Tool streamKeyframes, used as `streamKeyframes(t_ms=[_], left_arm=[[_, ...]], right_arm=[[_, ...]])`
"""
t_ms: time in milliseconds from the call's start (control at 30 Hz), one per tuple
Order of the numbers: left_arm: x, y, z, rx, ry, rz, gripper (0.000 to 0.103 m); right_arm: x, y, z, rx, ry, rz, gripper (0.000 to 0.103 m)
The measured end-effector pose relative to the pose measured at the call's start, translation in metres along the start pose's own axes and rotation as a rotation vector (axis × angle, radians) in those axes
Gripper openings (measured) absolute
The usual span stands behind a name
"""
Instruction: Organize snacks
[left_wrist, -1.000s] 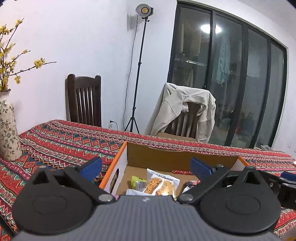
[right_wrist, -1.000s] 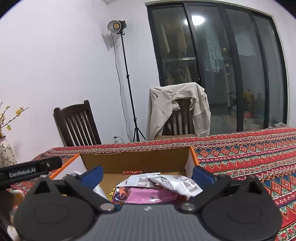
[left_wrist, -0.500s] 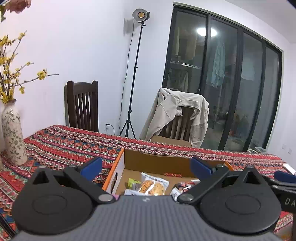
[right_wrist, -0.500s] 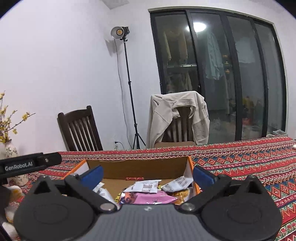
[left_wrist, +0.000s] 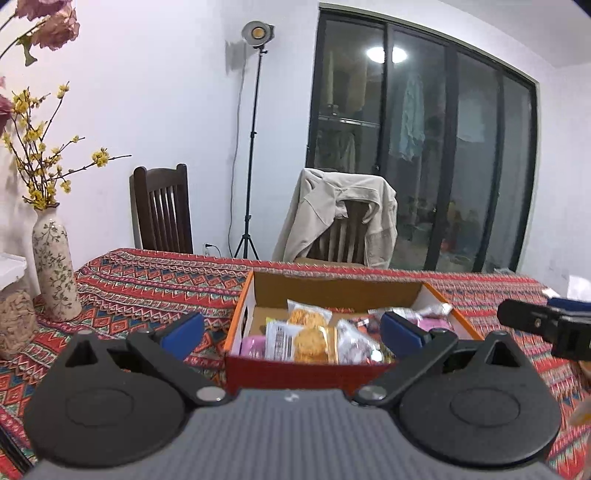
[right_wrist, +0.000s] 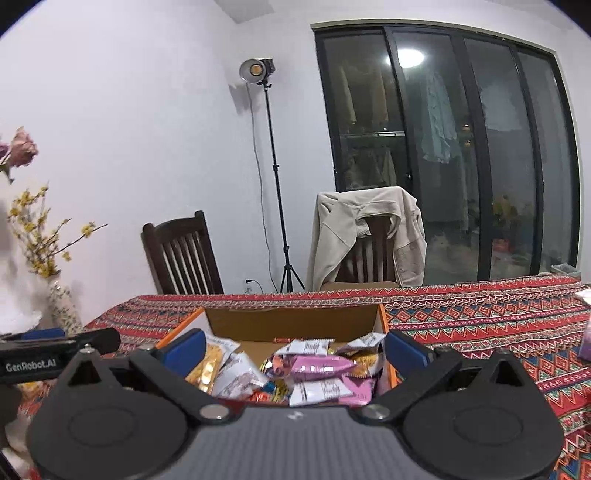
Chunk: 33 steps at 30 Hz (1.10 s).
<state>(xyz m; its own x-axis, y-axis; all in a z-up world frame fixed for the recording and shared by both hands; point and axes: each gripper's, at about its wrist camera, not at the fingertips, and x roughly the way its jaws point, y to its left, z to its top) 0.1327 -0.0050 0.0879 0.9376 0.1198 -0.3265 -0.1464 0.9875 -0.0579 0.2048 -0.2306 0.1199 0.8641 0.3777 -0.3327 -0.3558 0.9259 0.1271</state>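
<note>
Cardboard box with orange rim (left_wrist: 242, 314), open-topped, on red patterned tablecloth (left_wrist: 147, 284), filled with snack packets: clear packets of round golden biscuits (left_wrist: 308, 339) toward the left side, pink wrappers (right_wrist: 321, 365) and white-labelled sachets (right_wrist: 308, 347) toward the right. Left gripper (left_wrist: 291, 330) spread wide, blue-padded fingertips (left_wrist: 183, 330) released and gripping nothing; box just beyond the tips, its near red wall (left_wrist: 295, 371) framed between them, left pad out over the cloth to the left of the box, right pad in front of the box's right half. Right gripper (right_wrist: 295, 349) likewise splayed open and empty, hovering nearer over the box so that both pads overlap its side walls and the heap of packets fills the gap between them; contact with any packet not discernible.

From the left wrist only: near wall of the box, tall cream floral vase with yellow blossom twigs (left_wrist: 55, 273) far left on the cloth, woven brown object (left_wrist: 16, 321) beside it, and the other gripper's black body at the right edge. From the right wrist only: small red bar (right_wrist: 284, 339) against the box's far wall, open stretch of cloth to the right, and a black bar lettered "GenRobot.AI" (right_wrist: 33, 363) at the left. Shared by both: dark wooden chair (right_wrist: 183, 254), beige jacket over a second chair (right_wrist: 365, 232), studio lamp on tripod (right_wrist: 258, 70), dark glass doors (right_wrist: 461, 147).
</note>
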Motion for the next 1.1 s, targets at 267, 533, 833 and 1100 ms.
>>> streamKeyframes(t_ms=[267, 533, 833, 1100], left_arm=[[-0.034, 0.005, -0.039, 0.04, 0.026, -0.003, 0.103], [-0.046, 0.014, -0.066, 0.023, 0.072, -0.019, 0.103], [-0.044, 0.011, -0.088, 0.04, 0.128, -0.046, 0.103], [-0.04, 0.014, -0.094, 0.043, 0.151, -0.044, 0.103]], right_arm=[[-0.035, 0.009, -0.031, -0.03, 0.033, 0.013, 0.103], [-0.049, 0.007, -0.073, -0.012, 0.129, 0.012, 0.103], [-0.047, 0.002, -0.097, 0.017, 0.196, -0.001, 0.103], [-0.044, 0.001, -0.104, 0.026, 0.221, -0.004, 0.103]])
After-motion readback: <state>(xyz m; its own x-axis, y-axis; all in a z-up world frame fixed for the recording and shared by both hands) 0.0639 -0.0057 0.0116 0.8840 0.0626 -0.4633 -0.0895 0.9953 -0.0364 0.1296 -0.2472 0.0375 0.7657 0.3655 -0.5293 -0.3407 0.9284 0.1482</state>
